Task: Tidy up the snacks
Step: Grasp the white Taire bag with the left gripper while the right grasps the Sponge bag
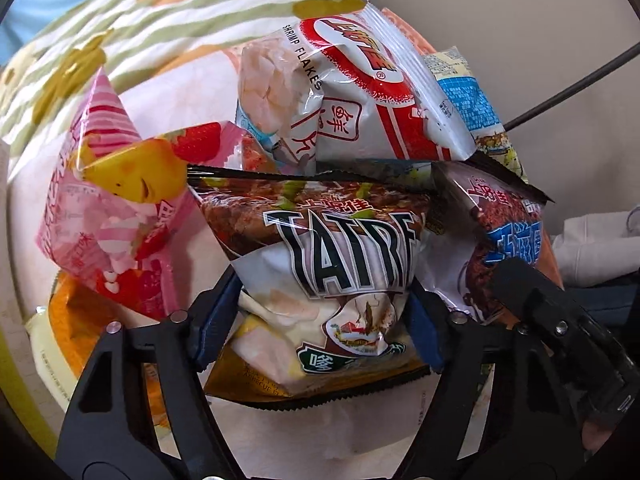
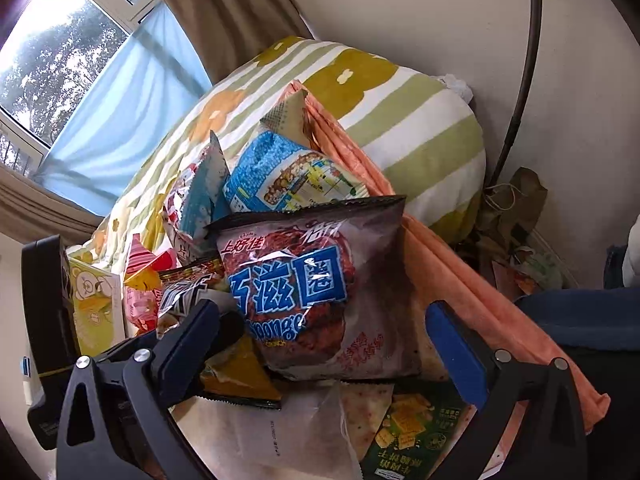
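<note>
While our left tongs [image 1: 320, 320] squeeze the brown barbecue chip bag [image 1: 332, 264] by its lower half, we should keep the squeeze soft, because the bag is puffy and full of air and could slip or pop. We think the best way is to lift it slowly, straight up out of the pile, so the other bags do not tumble.

That bag stands almost upright at the near middle of the snack pile. Its long side runs from near to far, with the zigzag top edge pointing far and the bottom edge close to us. The big black letters read the right way up.

Our right tongs [image 2: 324, 328] are open wide and hold nothing. They sit on both sides of the dark chocolate ring bag [image 2: 316, 284], which leans just right of the brown one, its top edge pointing far too.

A pink strawberry bag [image 1: 116, 220] leans on the left. A white shrimp flakes bag [image 1: 352, 92] stands farther back, by the striped pillow [image 2: 420, 120].
</note>
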